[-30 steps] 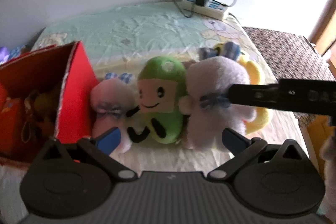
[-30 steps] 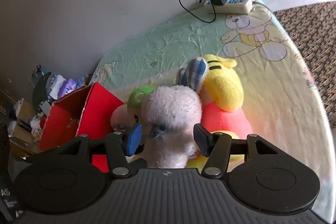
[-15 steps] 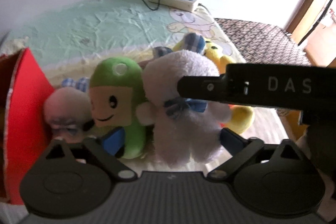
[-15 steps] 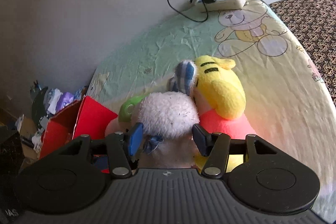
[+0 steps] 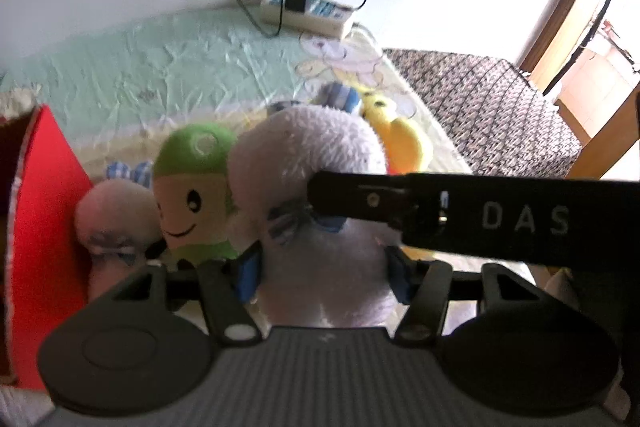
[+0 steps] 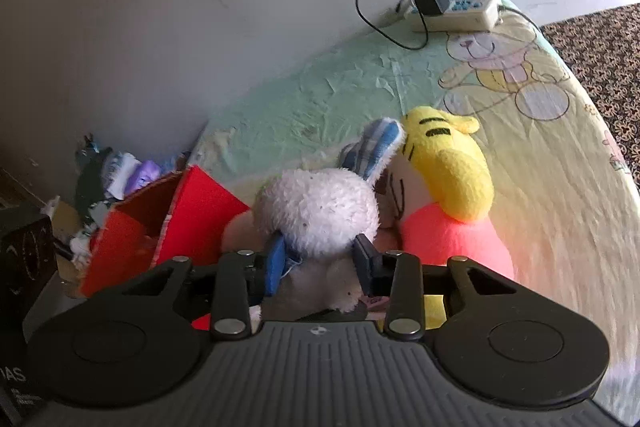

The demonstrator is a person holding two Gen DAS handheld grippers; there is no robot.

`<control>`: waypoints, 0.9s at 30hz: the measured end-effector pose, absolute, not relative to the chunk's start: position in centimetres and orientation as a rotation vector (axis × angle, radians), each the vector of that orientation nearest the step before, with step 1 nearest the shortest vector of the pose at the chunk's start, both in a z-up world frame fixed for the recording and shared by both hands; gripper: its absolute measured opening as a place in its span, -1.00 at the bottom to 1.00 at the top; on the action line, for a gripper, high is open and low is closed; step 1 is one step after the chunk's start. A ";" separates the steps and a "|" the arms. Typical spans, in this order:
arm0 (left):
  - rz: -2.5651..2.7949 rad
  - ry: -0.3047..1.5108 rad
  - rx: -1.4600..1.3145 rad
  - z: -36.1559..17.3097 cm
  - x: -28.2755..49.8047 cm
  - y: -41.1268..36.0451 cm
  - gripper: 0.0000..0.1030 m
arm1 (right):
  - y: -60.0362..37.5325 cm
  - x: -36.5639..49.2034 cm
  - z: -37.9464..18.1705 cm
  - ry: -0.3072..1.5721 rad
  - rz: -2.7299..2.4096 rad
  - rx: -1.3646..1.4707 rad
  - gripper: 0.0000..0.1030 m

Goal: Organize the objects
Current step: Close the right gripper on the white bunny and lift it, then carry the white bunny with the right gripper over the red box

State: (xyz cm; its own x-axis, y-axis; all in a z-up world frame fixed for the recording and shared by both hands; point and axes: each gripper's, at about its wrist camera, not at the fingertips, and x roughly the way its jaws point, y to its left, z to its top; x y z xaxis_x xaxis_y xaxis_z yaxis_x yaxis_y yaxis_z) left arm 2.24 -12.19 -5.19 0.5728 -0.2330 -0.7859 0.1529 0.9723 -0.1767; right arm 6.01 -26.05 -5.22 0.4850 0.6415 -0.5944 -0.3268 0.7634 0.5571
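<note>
Left wrist view: the left gripper (image 5: 322, 273) has its blue-padded fingers pressed against both sides of the body of a fluffy white plush rabbit with a blue checked bow (image 5: 320, 211), clamped on it. The right gripper (image 6: 320, 259) is clamped on the same toy at its neck, under the round head; in the left view it shows as a black bar across the toy's chest. The rabbit sits on a bed covered by a pale green and yellow cartoon-print sheet (image 6: 328, 95). Just beside it are a green-capped smiling plush doll (image 5: 192, 187), a small pinkish plush (image 5: 112, 219) and a yellow tiger plush in a pink top (image 6: 448, 187). An open red cardboard box (image 6: 192, 219) stands at the left. A white power strip (image 6: 452, 15) lies by the wall.
</note>
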 end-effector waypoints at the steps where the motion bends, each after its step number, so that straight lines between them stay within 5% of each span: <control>1: -0.228 0.920 -0.083 -4.7 1.9 -12.4 0.18 | -26.3 5.6 -4.7 0.872 0.616 0.399 -0.24; 15: -0.133 0.715 -0.063 2.0 -4.4 -10.0 0.18 | -23.4 1.0 1.3 0.610 0.794 0.296 -0.24; 27: 0.008 0.674 -0.069 2.8 -6.9 3.9 0.18 | -10.2 0.0 1.2 0.574 0.933 0.270 -0.24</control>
State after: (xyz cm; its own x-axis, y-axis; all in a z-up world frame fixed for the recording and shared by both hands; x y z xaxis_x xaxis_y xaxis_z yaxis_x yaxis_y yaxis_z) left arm -6.88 3.86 2.84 0.7812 -0.0152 -0.6241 -0.0298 0.9977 -0.0616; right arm -0.03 -10.24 1.21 0.4610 0.8168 -0.3469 -0.6776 0.5765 0.4567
